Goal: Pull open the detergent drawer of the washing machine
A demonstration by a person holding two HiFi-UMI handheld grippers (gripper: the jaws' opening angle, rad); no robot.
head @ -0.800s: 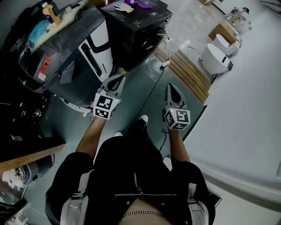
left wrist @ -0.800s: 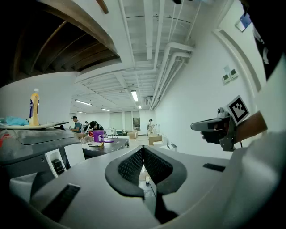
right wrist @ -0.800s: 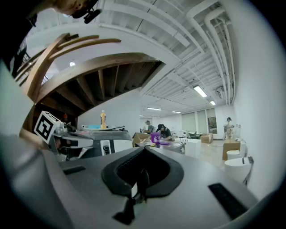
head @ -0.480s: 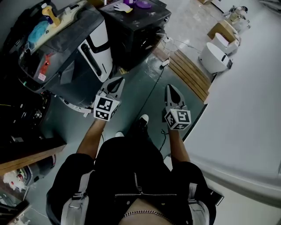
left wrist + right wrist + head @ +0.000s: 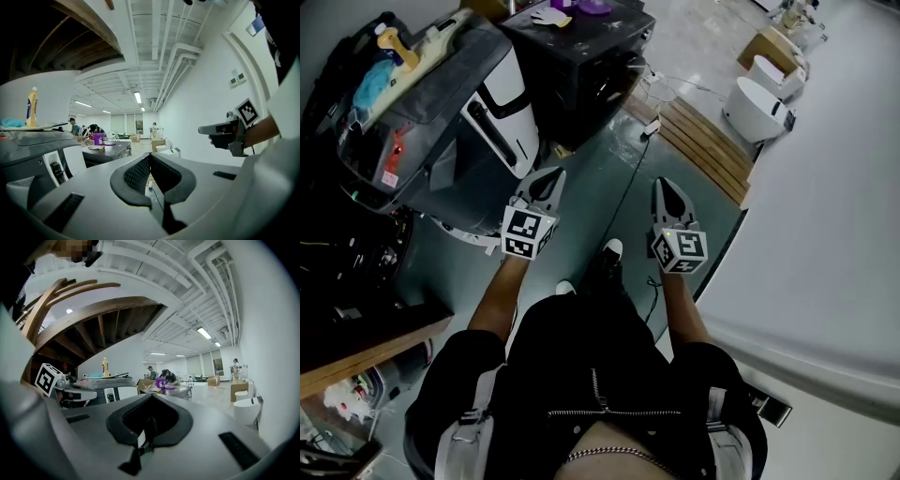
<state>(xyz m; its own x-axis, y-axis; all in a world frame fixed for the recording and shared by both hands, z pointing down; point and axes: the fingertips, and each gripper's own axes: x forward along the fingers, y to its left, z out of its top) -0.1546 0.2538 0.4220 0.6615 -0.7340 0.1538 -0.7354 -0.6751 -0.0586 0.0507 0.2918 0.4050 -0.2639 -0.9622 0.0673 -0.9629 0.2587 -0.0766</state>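
A grey washing machine [image 5: 441, 112] with a white front panel [image 5: 502, 94] and a black handle stands at the upper left, some way ahead of both grippers. No drawer shows pulled out. My left gripper [image 5: 551, 176] is held in the air, pointing toward the machine's lower corner, jaws together and empty. The right gripper [image 5: 665, 185] hangs beside it over the floor, also shut and empty. In the left gripper view the jaws [image 5: 150, 155] meet at the tip, with the machine [image 5: 42, 159] on the left. In the right gripper view the jaws [image 5: 152, 397] are closed.
A dark table [image 5: 581, 66] with purple items stands behind the machine. A yellow bottle [image 5: 389, 42] and blue cloth lie on the machine's top. Wooden slats [image 5: 703, 150], white round fixtures [image 5: 755, 108] and a floor cable [image 5: 628, 187] are ahead right. A white wall [image 5: 825, 234] runs along the right.
Both grippers stay shut and nearly in place. The head view has shifted a little, and a shoe has stepped slightly on the floor.
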